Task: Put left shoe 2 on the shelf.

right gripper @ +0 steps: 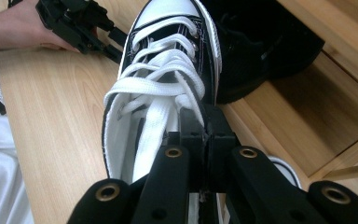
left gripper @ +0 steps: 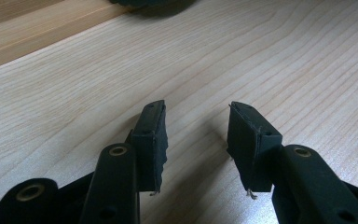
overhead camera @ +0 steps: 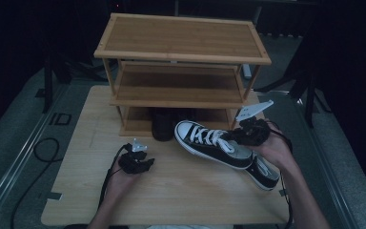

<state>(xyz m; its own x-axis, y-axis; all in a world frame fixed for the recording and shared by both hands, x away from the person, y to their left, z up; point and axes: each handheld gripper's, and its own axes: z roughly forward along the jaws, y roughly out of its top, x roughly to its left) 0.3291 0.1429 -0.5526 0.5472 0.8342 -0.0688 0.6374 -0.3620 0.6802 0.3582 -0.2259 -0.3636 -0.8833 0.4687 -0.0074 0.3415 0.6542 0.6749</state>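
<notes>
in the high view a wooden counter (overhead camera: 171, 191) carries a three-tier bamboo shoe rack (overhead camera: 181, 71) along its far edge, with a dark shoe (overhead camera: 162, 125) tucked on the bottom shelf. the right tool (overhead camera: 240, 136) sits near the counter's right edge in front of the rack and grips a black-and-white sneaker (overhead camera: 209, 143) at its collar, the toe pointing left toward the rack's bottom shelf and the shoe raised off the board. a second matching sneaker (overhead camera: 266, 172) lies just beneath and behind it, close to the right edge. the left tool (overhead camera: 145, 162) rests low over the counter left of the middle, well apart from the sneakers. in the left gripper view the left tool (left gripper: 196, 140) has its jaws standing apart with nothing between them, just bare counter (left gripper: 74, 93) below. in the right gripper view the right tool (right gripper: 205, 140) is clamped tight on the sneaker's (right gripper: 168, 79) side wall beside the white laces, jaws nearly meeting; the toe cap points away toward the dark shoe (right gripper: 261, 46) on the rack's lowest shelf (right gripper: 307, 107), and the left tool (right gripper: 74, 23) shows at the upper left in the person's hand.
</notes>
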